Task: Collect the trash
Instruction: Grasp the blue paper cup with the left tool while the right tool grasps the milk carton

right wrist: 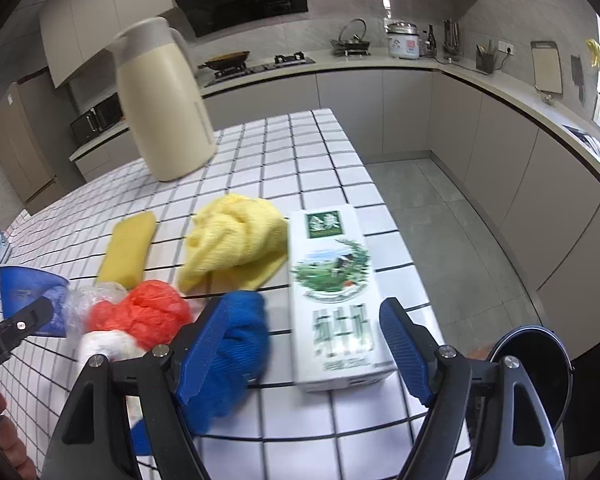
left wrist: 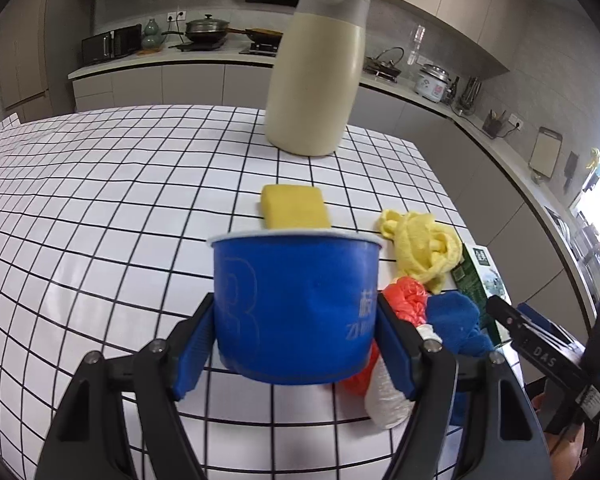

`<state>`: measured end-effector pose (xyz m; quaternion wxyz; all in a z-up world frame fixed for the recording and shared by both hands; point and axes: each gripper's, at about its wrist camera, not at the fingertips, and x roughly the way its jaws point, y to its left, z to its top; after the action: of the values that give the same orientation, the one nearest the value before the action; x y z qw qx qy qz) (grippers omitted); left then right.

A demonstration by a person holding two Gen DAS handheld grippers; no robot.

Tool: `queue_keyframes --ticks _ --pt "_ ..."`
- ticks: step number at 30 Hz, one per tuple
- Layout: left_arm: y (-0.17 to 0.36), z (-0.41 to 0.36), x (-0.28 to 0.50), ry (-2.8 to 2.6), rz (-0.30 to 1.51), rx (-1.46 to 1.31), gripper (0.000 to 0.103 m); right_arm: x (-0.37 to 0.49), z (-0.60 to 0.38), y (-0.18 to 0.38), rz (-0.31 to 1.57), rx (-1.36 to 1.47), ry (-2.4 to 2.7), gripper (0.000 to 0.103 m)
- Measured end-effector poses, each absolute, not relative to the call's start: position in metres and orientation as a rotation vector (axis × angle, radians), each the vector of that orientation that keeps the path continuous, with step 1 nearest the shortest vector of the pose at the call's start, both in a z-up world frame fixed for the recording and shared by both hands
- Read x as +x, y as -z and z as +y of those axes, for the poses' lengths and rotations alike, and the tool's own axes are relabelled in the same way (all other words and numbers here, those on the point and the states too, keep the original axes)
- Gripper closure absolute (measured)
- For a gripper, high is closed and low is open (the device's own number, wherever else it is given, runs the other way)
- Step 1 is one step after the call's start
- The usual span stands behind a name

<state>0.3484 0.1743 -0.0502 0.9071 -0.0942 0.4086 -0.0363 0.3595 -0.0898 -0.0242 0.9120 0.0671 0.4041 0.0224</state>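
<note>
My left gripper (left wrist: 296,312) is shut on a blue paper cup (left wrist: 296,292), its pads pressing both sides, and the cup hangs just above the checked table (left wrist: 100,208). My right gripper (right wrist: 306,308) is open. A white and green milk carton (right wrist: 336,292) lies flat between its fingers, nearer the right pad and touching neither. The left finger sits over a blue cloth (right wrist: 240,344). A crumpled orange-red plastic bag (right wrist: 144,312) and a white plastic wad (right wrist: 100,344) lie between the two grippers.
A yellow cloth (right wrist: 236,240) and a yellow sponge (right wrist: 130,248) lie behind the trash. A tall cream jug (right wrist: 164,104) stands further back. The table's right edge runs beside the carton, with a dark round container (right wrist: 540,364) below it. Kitchen counters line the far walls.
</note>
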Motion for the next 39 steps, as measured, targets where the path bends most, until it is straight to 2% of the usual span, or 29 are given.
queue_keyframes --ticks 3,5,6,7,22,31,39 --pt "0.049 0.171 0.346 0.065 0.836 -0.195 0.028 0.367 -0.097 0.032 0.846 0.141 -0.038 0.024" --pt "0.049 0.171 0.346 0.047 0.836 -0.197 0.028 0.372 -0.101 0.037 0.856 0.14 -0.034 0.03" --pt "0.05 0.173 0.346 0.039 0.838 -0.203 0.028 0.375 -0.102 0.04 0.864 0.142 -0.037 0.041" --pt "0.05 0.174 0.346 0.03 0.841 -0.208 0.028 0.378 -0.102 0.043 0.874 0.142 -0.04 0.044" --pt "0.048 0.178 0.332 -0.05 0.819 -0.217 0.028 0.394 -0.102 0.056 0.902 0.133 -0.103 0.045" --pt "0.028 0.174 0.321 -0.073 0.757 -0.223 0.028 0.37 -0.113 0.017 0.784 0.155 -0.134 0.045" --pt "0.018 0.144 0.307 -0.038 0.742 -0.217 0.028 0.349 -0.122 0.001 0.752 0.14 -0.174 0.045"
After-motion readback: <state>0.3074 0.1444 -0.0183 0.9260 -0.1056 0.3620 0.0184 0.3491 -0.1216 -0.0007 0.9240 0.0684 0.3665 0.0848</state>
